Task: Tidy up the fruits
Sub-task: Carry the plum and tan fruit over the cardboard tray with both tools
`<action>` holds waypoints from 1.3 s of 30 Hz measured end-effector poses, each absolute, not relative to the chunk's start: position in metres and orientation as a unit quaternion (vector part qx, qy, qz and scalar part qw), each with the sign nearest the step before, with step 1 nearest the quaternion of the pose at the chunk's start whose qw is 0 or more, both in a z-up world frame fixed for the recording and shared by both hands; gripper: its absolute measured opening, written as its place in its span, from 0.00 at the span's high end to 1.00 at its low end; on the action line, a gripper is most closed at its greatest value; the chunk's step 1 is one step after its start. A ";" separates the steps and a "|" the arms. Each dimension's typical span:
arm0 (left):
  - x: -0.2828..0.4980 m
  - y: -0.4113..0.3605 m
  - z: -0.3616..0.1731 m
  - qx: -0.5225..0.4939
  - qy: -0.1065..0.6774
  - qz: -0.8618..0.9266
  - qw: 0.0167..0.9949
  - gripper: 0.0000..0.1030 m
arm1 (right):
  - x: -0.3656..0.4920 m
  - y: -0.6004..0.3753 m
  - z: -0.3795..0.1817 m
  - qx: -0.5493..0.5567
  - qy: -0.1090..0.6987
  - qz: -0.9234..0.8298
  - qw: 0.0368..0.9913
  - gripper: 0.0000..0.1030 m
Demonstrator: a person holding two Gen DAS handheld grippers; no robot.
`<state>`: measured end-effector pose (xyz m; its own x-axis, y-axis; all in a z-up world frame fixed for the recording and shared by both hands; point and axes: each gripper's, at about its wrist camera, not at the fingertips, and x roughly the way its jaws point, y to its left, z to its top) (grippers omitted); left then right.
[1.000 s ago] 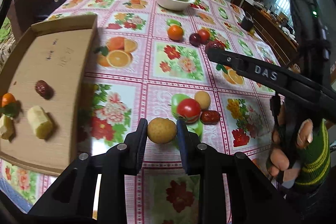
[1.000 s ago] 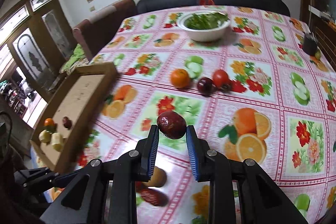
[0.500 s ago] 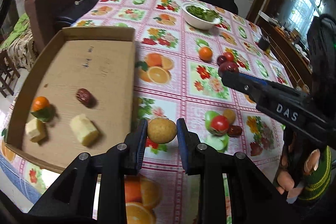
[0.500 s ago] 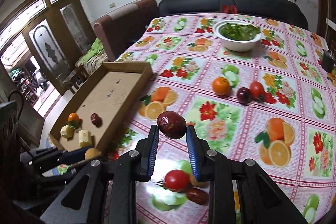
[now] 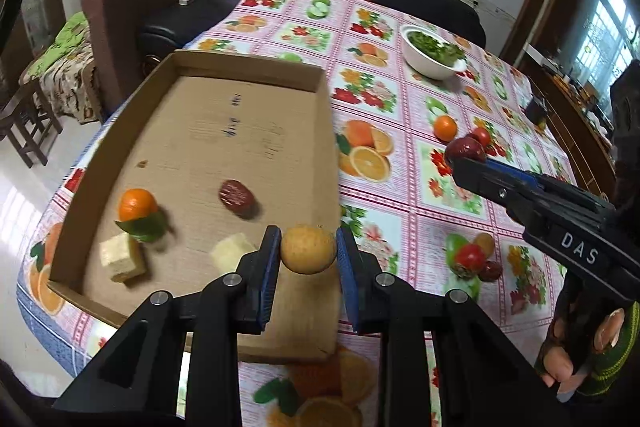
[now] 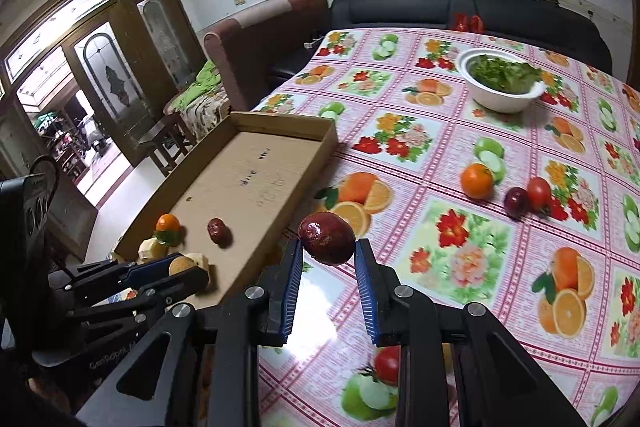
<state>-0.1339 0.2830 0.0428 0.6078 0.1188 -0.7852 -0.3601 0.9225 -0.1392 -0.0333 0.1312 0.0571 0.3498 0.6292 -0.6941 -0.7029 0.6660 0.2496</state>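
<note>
Two pinches over the cardboard tray (image 5: 324,131): left gripper (image 5: 308,251) clamps a tan round fruit (image 5: 308,254), right gripper (image 6: 328,247) a dark red fruit (image 6: 327,237). Either could roll out or bounce when released.

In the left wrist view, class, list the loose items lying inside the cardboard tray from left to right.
Pale cube → small orange with leaf → red date. The second pale chunk is partly hidden behind the jaws, so I leave it out.

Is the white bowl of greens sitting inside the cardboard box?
No, the white bowl stands on the tablecloth, well apart from the cardboard box.
</note>
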 end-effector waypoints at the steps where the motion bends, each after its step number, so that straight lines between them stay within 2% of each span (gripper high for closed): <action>1: -0.134 0.287 0.043 -0.144 0.421 0.140 0.885 0.75 | -0.034 0.134 0.057 -0.047 0.400 0.408 0.819 0.74; 20: -0.134 0.348 0.044 -0.167 0.409 0.194 0.876 0.75 | -0.040 0.189 0.052 -0.063 0.407 0.445 0.795 0.74; 39: -0.107 0.397 0.023 -0.181 0.435 0.229 0.852 0.75 | -0.033 0.282 0.015 -0.104 0.444 0.474 0.753 0.74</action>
